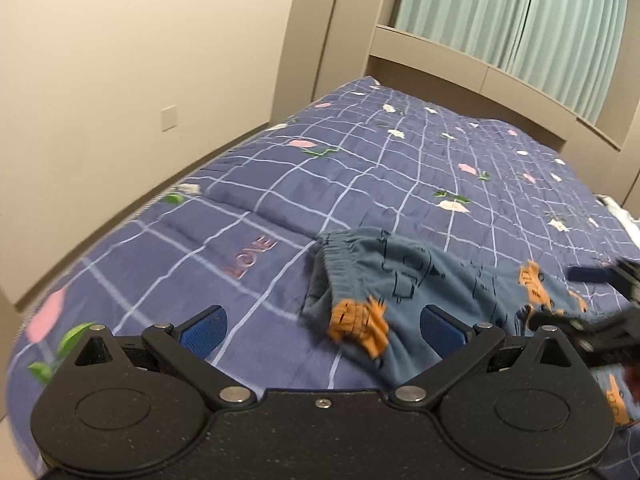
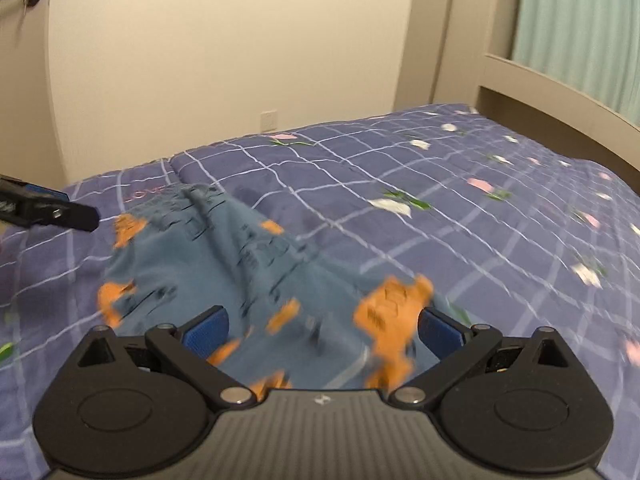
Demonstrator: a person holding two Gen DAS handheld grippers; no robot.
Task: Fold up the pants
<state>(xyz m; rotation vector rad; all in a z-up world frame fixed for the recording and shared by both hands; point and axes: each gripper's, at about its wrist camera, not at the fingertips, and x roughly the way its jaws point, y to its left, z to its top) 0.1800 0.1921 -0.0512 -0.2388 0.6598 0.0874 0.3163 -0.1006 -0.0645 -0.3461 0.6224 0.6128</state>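
Small blue pants (image 1: 408,280) with orange truck prints lie crumpled on the bed, the elastic waistband at the far left end. They also show in the right wrist view (image 2: 224,268). My left gripper (image 1: 324,326) is open and empty, just above the near part of the pants. My right gripper (image 2: 324,326) is open over the pants, with cloth between and below its blue pads (image 2: 208,330), not pinched. The right gripper shows at the right edge of the left wrist view (image 1: 592,296). The left gripper's finger shows at the left edge of the right wrist view (image 2: 52,210).
The bed carries a purple-blue checked quilt (image 1: 360,168) with flower prints. A beige wall (image 1: 120,80) runs along its left side. A headboard ledge (image 1: 500,76) and green curtains (image 1: 520,12) stand at the far end. A white item (image 1: 624,216) lies at the bed's right edge.
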